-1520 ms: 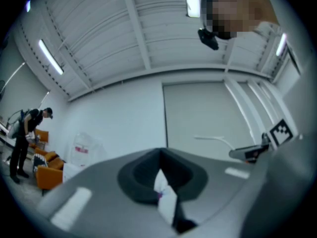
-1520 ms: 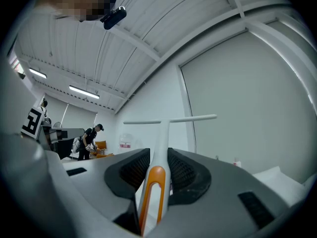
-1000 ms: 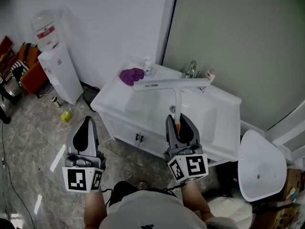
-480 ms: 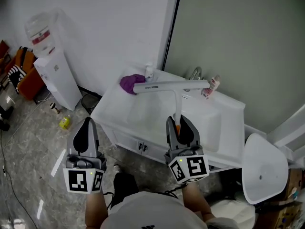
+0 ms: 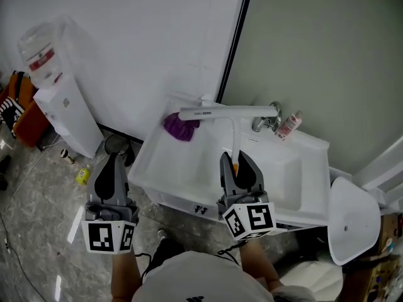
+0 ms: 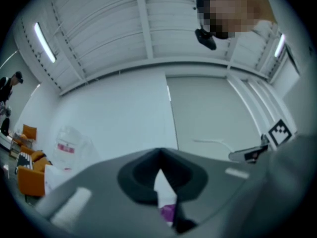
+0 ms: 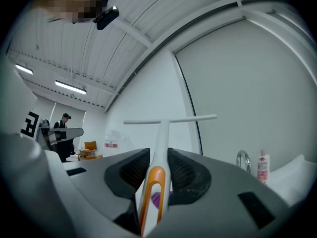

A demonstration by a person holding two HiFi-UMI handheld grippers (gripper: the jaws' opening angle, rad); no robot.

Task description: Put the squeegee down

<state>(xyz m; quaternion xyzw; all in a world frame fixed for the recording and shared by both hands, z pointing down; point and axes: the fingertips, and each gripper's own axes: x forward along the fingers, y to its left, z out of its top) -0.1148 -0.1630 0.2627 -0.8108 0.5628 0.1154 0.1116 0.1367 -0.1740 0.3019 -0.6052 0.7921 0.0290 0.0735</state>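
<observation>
A white squeegee (image 5: pixel 228 113) with an orange-trimmed handle (image 7: pixel 152 192) stands out ahead of my right gripper (image 5: pixel 238 162), which is shut on the handle. Its long blade (image 7: pixel 170 120) lies crosswise above the white sink counter (image 5: pixel 189 162), near the tap (image 5: pixel 271 119). My left gripper (image 5: pixel 112 168) hangs to the left over the floor, its jaws shut with nothing between them; in the left gripper view (image 6: pixel 159 175) only a thin slit shows between the pads.
A purple cloth (image 5: pixel 181 126) lies at the counter's back left. A pink-labelled bottle (image 5: pixel 289 126) stands beside the tap. A water dispenser (image 5: pixel 60 102) stands against the wall at left. A white round basin (image 5: pixel 351 218) sits at right. Cabinet doors (image 5: pixel 196 207) are below the counter.
Both grippers have come closer to the sink counter, the squeegee blade now over its back part near the tap. The grip on the handle is unchanged.
</observation>
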